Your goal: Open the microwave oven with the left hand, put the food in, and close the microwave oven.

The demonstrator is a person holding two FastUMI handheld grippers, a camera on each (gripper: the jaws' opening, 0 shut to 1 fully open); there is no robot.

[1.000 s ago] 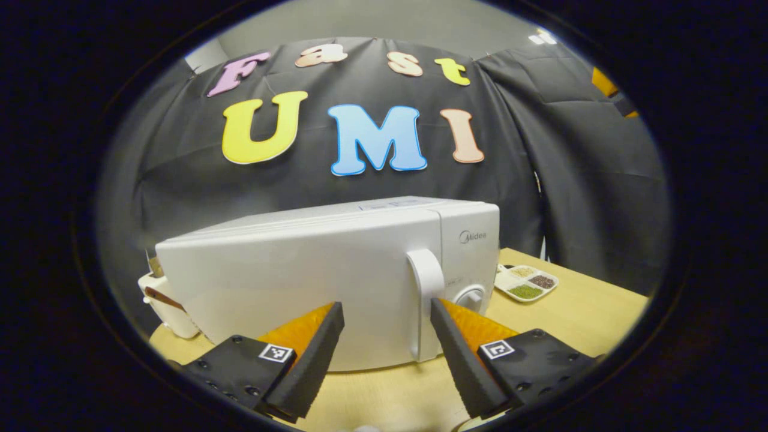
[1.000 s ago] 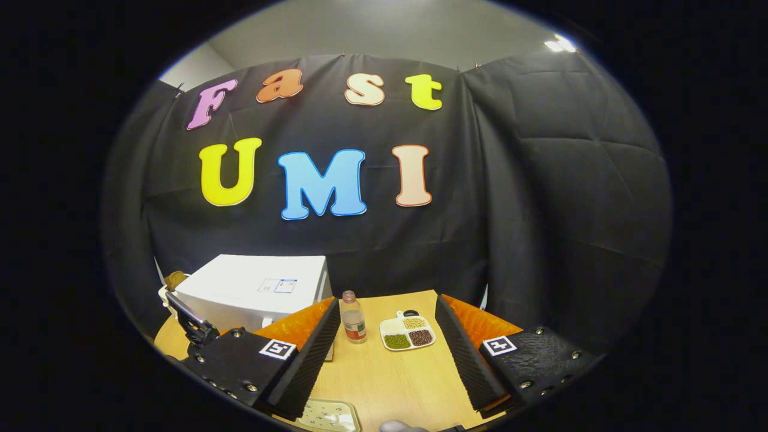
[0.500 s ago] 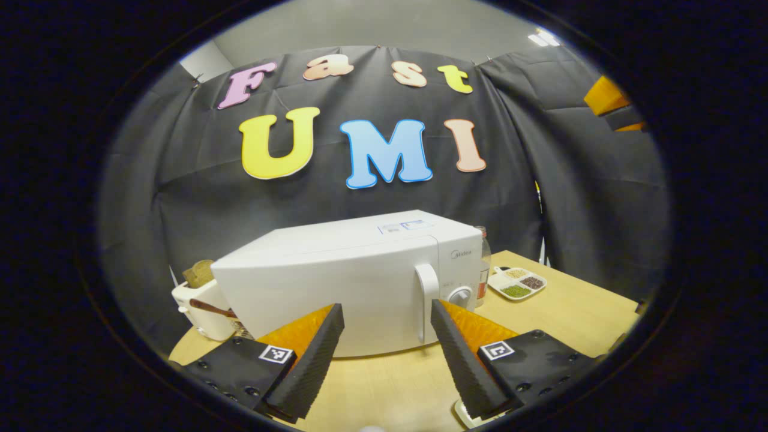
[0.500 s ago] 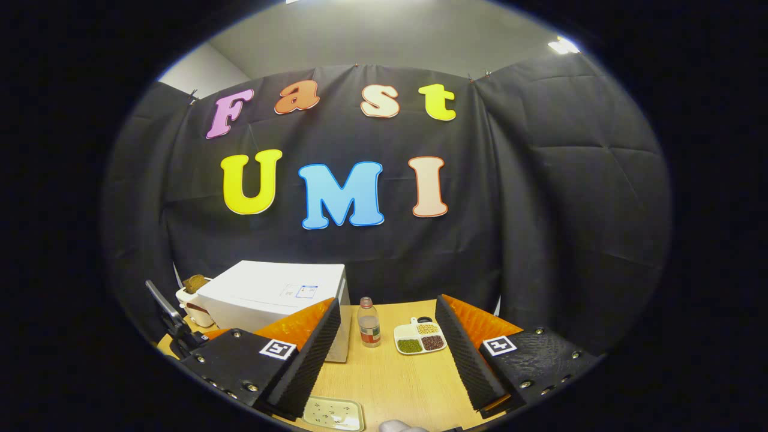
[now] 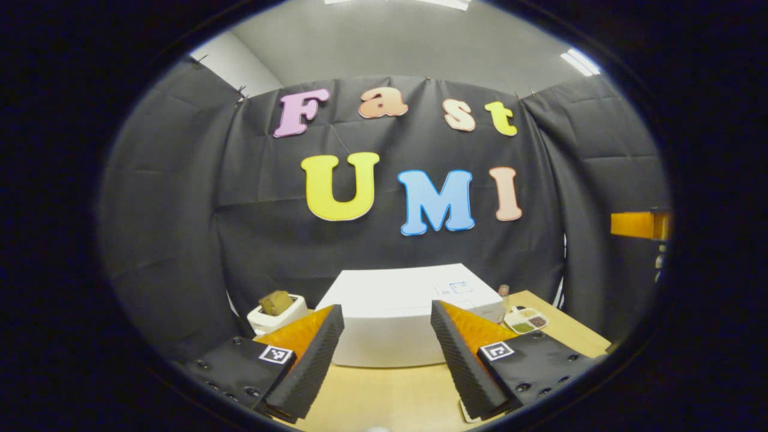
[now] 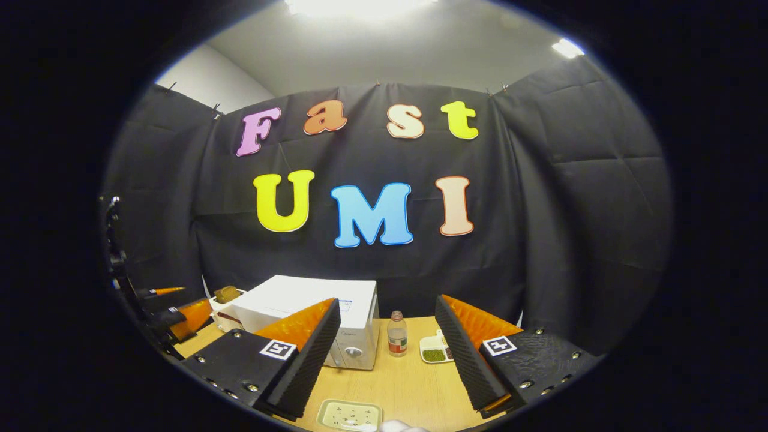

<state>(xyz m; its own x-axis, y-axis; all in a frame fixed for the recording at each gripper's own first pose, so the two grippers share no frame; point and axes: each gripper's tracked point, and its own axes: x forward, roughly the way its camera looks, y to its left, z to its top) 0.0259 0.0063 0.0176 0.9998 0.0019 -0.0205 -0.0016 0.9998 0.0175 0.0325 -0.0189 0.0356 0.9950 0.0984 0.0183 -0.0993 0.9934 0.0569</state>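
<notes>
The white box-shaped microwave oven [image 5: 399, 315] stands on the light wooden desk [image 5: 384, 396] toward the back, close to the black cloth wall, and we see its door shut, with a round knob on the front panel in the right gripper view [image 6: 354, 351]. In the left gripper view we look over its flat top from between the fingers of our left claw [image 5: 387, 360], which hangs spread wide with nothing between them, well short of the oven. Just left of the oven sits a white toaster-like appliance [image 5: 277, 315] with a brown slice of bread sticking out of its top. To the right of the oven we make out a small clear plastic bottle with a red label [image 6: 396, 335], and beyond it a white divided dish of green and brown grains [image 6: 436, 349]. Our right claw [image 6: 387, 360] likewise stands wide apart and empty, held above the desk's near edge. Below it, at the near edge of the desk, lies a pale rectangular tray with dark specks [image 6: 351, 415]; we cannot tell what it carries. At the left margin of the right gripper view the left claw appears farther off [image 6: 174, 309], raised beside the toaster, its fingers parted.
</notes>
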